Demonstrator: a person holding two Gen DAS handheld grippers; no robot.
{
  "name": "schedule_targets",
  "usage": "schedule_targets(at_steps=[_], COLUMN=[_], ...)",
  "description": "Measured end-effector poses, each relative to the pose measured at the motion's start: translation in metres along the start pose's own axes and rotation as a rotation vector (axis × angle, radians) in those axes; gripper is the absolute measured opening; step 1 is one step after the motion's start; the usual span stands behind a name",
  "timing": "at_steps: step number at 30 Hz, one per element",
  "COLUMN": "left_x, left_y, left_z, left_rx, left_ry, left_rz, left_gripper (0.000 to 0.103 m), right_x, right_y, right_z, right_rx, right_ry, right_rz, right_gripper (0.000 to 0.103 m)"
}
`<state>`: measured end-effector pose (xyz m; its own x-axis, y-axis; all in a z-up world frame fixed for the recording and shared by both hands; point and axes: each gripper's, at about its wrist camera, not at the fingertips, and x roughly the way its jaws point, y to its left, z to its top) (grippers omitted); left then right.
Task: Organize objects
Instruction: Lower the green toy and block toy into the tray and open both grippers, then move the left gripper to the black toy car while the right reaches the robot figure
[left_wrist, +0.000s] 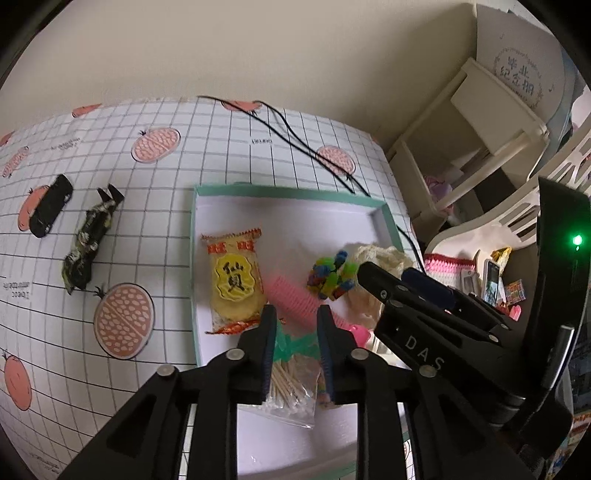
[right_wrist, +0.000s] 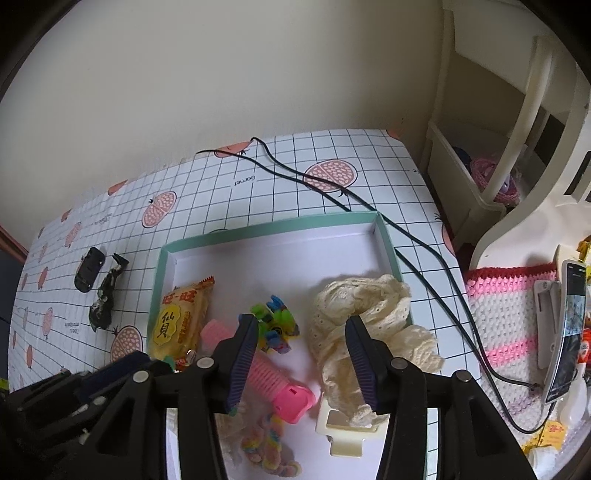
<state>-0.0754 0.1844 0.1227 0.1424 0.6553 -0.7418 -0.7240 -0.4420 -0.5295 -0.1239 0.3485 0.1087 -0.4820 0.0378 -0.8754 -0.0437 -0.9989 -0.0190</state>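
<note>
Your left gripper (left_wrist: 297, 325) hangs low over the near end of the green-rimmed tray (left_wrist: 288, 192), its jaws narrowed around a teal clip (left_wrist: 295, 343) above a bag of cotton swabs (left_wrist: 291, 387), though you cannot tell whether they grip it; your right gripper (right_wrist: 301, 354) hovers wide and empty over the tray, between the pink hair roller (right_wrist: 273, 384) and the cream lace cloth (right_wrist: 365, 325); the yellow snack packet (right_wrist: 181, 325) lies in the tray's left part; a dark wrapper (left_wrist: 88, 243) and a black object (left_wrist: 50, 210) rest outside on the gridded tablecloth (left_wrist: 155, 221).

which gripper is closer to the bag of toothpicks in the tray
Left. The left gripper hangs right over the toothpick bag, open fingers either side. The right gripper is open above the cream lace cloth.
</note>
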Motion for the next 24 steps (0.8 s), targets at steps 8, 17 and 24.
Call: schedule_targets(at_steps=[8,17,24], left_x=[-0.01,-0.01,-0.012], left_y=[0.016,0.042,0.062], left_z=[0.005,0.005,0.005], left_rx=[-0.041,-0.12,-0.182], left_ry=[-0.053,-0.062,-0.071], left_rz=[0.092,0.192,0.265], left_gripper=[0.05,0.055,0.074], right_x=[-0.003,-0.001,0.001], right_y=[0.003,0.01,0.012], right_z=[0.0,-0.001,-0.003], right_rx=[-0.012,-0.037,-0.043], right_ry=[-0.003,-0.002,0.003], right_rz=[-0.001,-0.005,-0.005], right_gripper=[0.061,0.07,0.082])
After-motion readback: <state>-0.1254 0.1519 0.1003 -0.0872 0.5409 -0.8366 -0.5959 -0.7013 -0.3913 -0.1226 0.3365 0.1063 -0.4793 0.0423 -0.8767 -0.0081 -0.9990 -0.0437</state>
